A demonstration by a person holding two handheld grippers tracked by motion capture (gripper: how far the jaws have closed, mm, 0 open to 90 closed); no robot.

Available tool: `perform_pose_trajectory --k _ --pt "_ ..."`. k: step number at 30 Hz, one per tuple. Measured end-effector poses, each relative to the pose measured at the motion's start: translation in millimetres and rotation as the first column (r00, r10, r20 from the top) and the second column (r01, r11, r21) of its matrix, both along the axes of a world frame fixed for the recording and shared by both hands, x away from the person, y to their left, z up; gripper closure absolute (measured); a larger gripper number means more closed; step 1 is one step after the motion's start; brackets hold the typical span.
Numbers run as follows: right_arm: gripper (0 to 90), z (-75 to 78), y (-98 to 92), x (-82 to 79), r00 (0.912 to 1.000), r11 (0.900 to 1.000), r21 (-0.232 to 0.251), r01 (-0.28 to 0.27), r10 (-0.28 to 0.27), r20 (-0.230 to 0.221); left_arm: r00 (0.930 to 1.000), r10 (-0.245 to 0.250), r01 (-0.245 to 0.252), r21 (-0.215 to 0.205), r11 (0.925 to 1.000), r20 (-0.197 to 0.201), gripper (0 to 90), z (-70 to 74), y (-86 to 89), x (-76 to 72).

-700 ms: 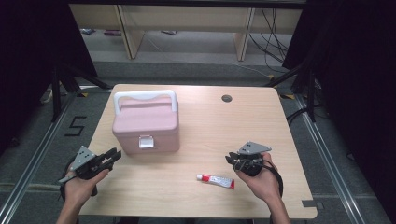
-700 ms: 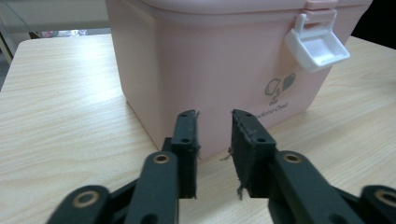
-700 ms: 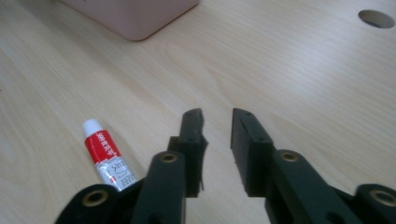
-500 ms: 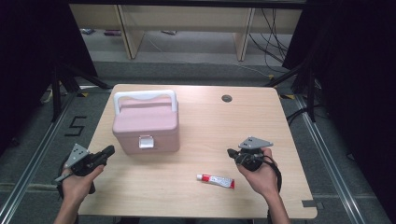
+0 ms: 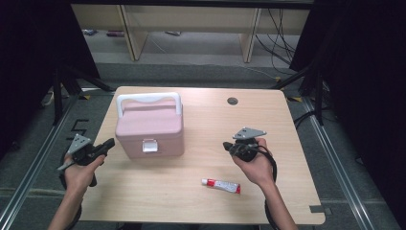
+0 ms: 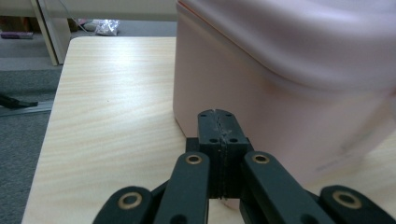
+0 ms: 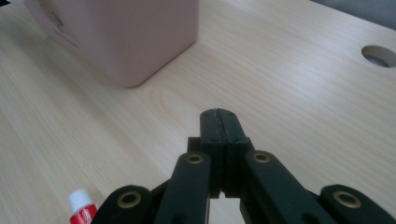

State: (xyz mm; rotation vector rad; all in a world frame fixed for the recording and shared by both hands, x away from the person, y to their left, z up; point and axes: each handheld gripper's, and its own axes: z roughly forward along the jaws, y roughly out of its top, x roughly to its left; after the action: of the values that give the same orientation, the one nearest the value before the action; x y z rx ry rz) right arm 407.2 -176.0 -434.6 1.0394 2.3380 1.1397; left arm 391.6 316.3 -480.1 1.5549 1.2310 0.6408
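A pink box (image 5: 150, 125) with a white handle and a front latch stands closed on the left half of the wooden table (image 5: 210, 120). My left gripper (image 5: 109, 143) is shut and empty at the table's left edge, pointing at the box's near left corner (image 6: 243, 84); its jaws (image 6: 218, 122) meet with no gap. My right gripper (image 5: 227, 145) is shut and empty over the table right of the box (image 7: 116, 32). A red and white tube (image 5: 220, 185) lies flat near the front edge, below the right hand; its white cap (image 7: 80, 200) shows in the right gripper view.
A round cable hole (image 5: 232, 101) sits near the table's far edge. Metal rails (image 5: 33, 163) run along the floor on both sides. Shelving legs (image 5: 249, 40) and cables lie beyond the table.
The left hand and gripper have drifted outward to the table's left edge. The right gripper has shifted slightly forward. Box and tube have not moved.
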Motion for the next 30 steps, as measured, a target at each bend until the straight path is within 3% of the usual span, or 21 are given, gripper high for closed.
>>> perform_pose_trajectory --k 3,5,7,8,9,12,14,16,19,20,22,23,24,26,29,30 --pt "90.0 2.0 12.4 9.3 1.0 1.0 0.013 -0.002 0.002 0.0 1.0 -0.006 0.006 0.005 1.0 0.003 89.8 4.2 -1.9 13.2" --pt "90.0 4.0 20.3 18.8 0.9996 1.0 -0.005 -0.028 0.028 0.008 0.9996 -0.027 0.027 0.034 0.999 0.008 89.8 6.8 -4.8 21.2" --pt "90.0 4.2 30.7 27.9 0.999 0.999 0.003 -0.043 0.043 -0.006 0.9992 -0.039 0.038 0.045 0.9983 0.013 89.8 7.7 -6.9 24.6" --pt "90.0 3.8 35.9 32.7 0.9986 0.999 -0.001 -0.051 0.051 -0.008 0.9987 -0.048 0.047 0.078 0.9959 0.018 89.8 9.3 -10.5 30.5" --pt "90.0 4.0 43.1 34.3 0.9985 0.999 0.014 -0.032 0.033 -0.044 0.9986 -0.05 0.048 0.086 0.9952 0.019 89.8 9.7 -10.7 33.2" --pt "90.0 3.5 53.4 43.9 0.9976 0.998 0.002 -0.062 0.062 -0.031 0.9984 -0.053 0.052 0.075 0.9958 0.02 89.8 9.6 -9.4 37.9" --pt "90.0 1.9 70.5 55.1 0.9962 0.997 0.0 -0.078 0.078 -0.041 0.9979 -0.062 0.06 0.087 0.9944 0.019 89.8 9.1 -10.0 43.7" --pt "90.0 0.4 75.9 60.1 0.996 0.996 -0.008 -0.084 0.084 -0.03 0.9974 -0.07 0.068 0.09 0.9936 0.018 89.8 8.8 -10.9 45.4" --pt "90.0 0.9 93.0 71.8 0.995 0.996 0.004 -0.088 0.088 -0.048 0.9938 -0.11 0.108 0.102 0.9889 0.014 89.8 9.4 -20.6 49.5" --pt "90.0 2.0 95.2 72.9 0.9942 0.995 -0.021 -0.094 0.093 -0.054 0.9926 -0.12 0.118 0.106 0.9873 0.014 89.8 9.7 -24.2 51.0" --pt "90.0 2.4 96.2 74.7 0.9936 0.994 -0.034 -0.106 0.105 -0.043 0.9909 -0.134 0.131 0.122 0.9839 0.013 89.8 10.5 -32.6 54.0" --pt "90.0 3.1 95.2 73.5 0.9949 0.995 -0.044 -0.088 0.086 -0.053 0.9903 -0.138 0.135 0.127 0.9826 0.015 89.8 10.9 -37.2 55.6" --pt "90.0 1.7 92.2 75.1 0.9957 0.994 -0.056 -0.092 0.091 -0.017 0.9897 -0.143 0.14 0.136 0.9807 0.01 89.8 11.7 -41.4 56.7" --pt "90.0 3.8 81.8 74.8 0.9949 0.993 -0.066 -0.098 0.096 -0.031 0.9866 -0.163 0.16 0.145 0.9765 0.008 89.7 12.2 -52.4 58.6" --pt "90.0 5.9 64.1 69.8 0.997 0.996 -0.068 -0.061 0.058 -0.051 0.9799 -0.199 0.196 0.154 0.9683 0.003 89.7 13.1 -72.9 59.7" --pt "90.0 8.7 55.7 68.3 0.9942 0.993 -0.089 -0.083 0.077 -0.076 0.9767 -0.215 0.211 0.157 0.9647 0.004 89.7 13.2 -80.4 60.4"
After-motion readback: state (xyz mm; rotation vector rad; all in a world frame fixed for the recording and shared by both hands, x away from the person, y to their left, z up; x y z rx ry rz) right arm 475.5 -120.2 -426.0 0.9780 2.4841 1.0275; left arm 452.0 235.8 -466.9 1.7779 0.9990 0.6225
